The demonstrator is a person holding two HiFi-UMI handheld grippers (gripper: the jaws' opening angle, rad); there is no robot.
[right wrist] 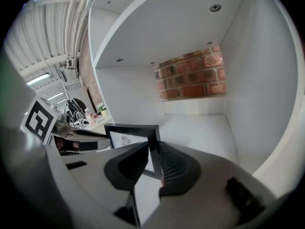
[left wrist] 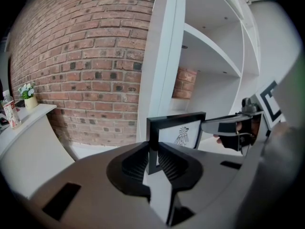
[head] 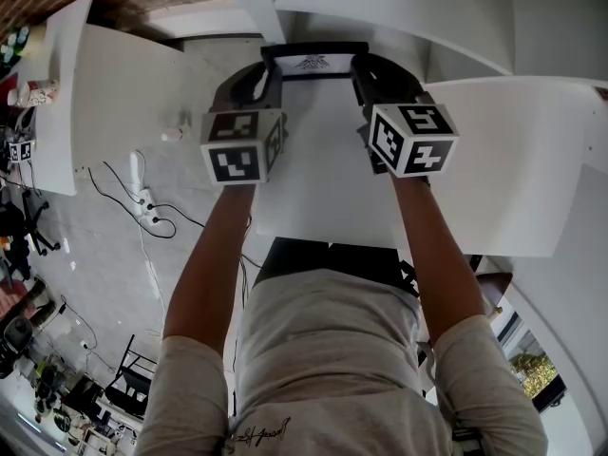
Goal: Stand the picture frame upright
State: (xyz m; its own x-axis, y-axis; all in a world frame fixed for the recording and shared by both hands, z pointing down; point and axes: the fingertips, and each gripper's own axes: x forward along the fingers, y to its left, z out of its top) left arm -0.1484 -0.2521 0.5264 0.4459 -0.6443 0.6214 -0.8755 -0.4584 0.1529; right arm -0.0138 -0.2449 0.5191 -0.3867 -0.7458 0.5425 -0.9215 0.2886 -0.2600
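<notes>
A black picture frame (head: 313,62) with a white print stands upright at the far edge of the white table (head: 323,188), in front of the shelving. My left gripper (head: 270,82) is shut on the frame's left bar, which sits between its ribbed pads in the left gripper view, where the frame (left wrist: 180,128) and left gripper (left wrist: 153,152) are close up. My right gripper (head: 361,84) is shut on the right bar; the right gripper view shows the frame (right wrist: 129,133) clamped in the right gripper (right wrist: 153,159). Each gripper view shows the other gripper across the frame.
White shelving (right wrist: 200,123) with an open compartment lies just behind the frame, and a brick wall (left wrist: 86,56) stands behind it. A white side counter (head: 57,93) at the left carries a bottle and a small plant. Cables and a power strip (head: 142,198) lie on the floor.
</notes>
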